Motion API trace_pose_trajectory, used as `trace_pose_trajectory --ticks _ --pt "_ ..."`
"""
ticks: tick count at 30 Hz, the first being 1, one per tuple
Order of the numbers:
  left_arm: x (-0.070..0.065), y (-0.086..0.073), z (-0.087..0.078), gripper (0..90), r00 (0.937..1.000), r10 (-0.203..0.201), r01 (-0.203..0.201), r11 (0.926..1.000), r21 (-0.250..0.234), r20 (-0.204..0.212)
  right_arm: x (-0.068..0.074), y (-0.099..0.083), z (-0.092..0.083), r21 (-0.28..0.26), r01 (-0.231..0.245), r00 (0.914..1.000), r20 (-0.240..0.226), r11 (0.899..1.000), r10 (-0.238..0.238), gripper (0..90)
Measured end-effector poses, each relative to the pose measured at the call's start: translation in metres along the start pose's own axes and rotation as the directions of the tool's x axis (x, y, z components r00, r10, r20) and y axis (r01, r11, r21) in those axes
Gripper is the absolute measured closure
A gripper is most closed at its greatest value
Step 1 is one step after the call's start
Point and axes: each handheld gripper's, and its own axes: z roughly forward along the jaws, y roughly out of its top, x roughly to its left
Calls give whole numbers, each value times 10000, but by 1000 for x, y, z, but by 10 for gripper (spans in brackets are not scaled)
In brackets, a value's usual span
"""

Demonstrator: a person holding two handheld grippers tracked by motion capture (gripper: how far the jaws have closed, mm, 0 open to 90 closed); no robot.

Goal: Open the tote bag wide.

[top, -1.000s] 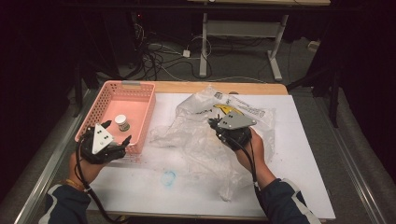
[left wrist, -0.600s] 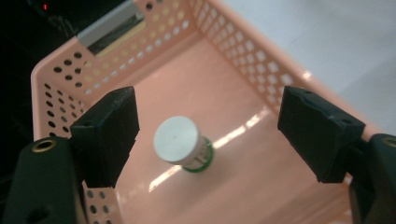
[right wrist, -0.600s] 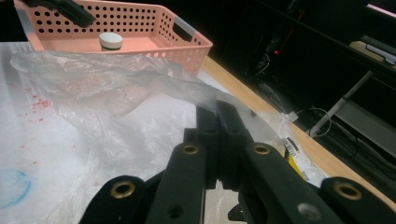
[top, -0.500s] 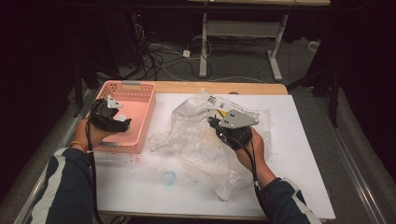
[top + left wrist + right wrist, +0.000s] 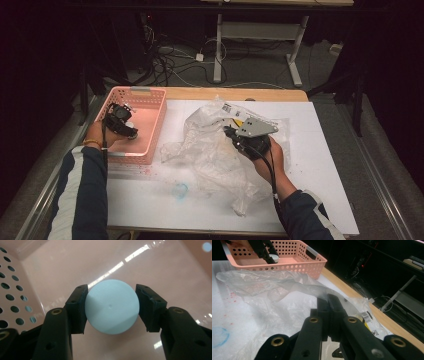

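Pale blue and round, a lid point(image 5: 111, 307) is seen from above between the jaws of the left gripper point(image 5: 111, 308) inside the pink basket point(image 5: 150, 131); the jaws have just been closing, and their pads now meet its sides. Just right of the basket, a clear plastic bag point(image 5: 215, 150) is spread on the white table point(image 5: 320, 165). A fold of the bag is pinched in the closed right gripper point(image 5: 328, 305).
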Motion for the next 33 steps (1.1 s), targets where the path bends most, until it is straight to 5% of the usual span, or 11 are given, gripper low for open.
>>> trace_pose_trajectory --ticks 7,11,14,17,23,28,31,32,33 --pt "-1 -2 -4 483 9999 97 -101 9994 -335 -117 -4 -1 -2 -73 -128 9998 139 9999 129 900" --pt "-4 -3 -12 484 9988 204 -245 9956 -906 -456 -3 0 -3 -99 -75 9998 173 9999 77 900" --pt "-7 -5 -26 485 9968 135 -268 9851 -1698 -789 -4 1 -3 -124 -71 9997 219 9999 74 900" --pt "-12 -10 -42 486 9957 15 -260 9642 -2640 -927 -5 1 -4 -239 -273 9993 233 9993 278 900" --pt "-32 -26 -67 486 9943 176 -588 9124 -4050 -1048 -2 5 -2 -114 154 9977 665 9998 -146 900" --pt "-53 -42 -88 486 9961 423 -765 8554 -5123 -781 -8 10 0 -255 -220 9966 793 9994 239 900" --pt "-71 -50 -102 487 9944 745 -1040 8260 -5541 -756 -10 12 -1 -332 -325 9960 822 9989 351 900" --pt "-77 -52 -107 486 9911 964 -1319 8106 -5705 -922 -11 12 -1 -326 -367 9957 833 9988 393 900" --pt "-84 -54 -111 486 9908 1083 -1354 8047 -5781 -813 -13 13 0 -285 -422 9954 852 9987 445 900"
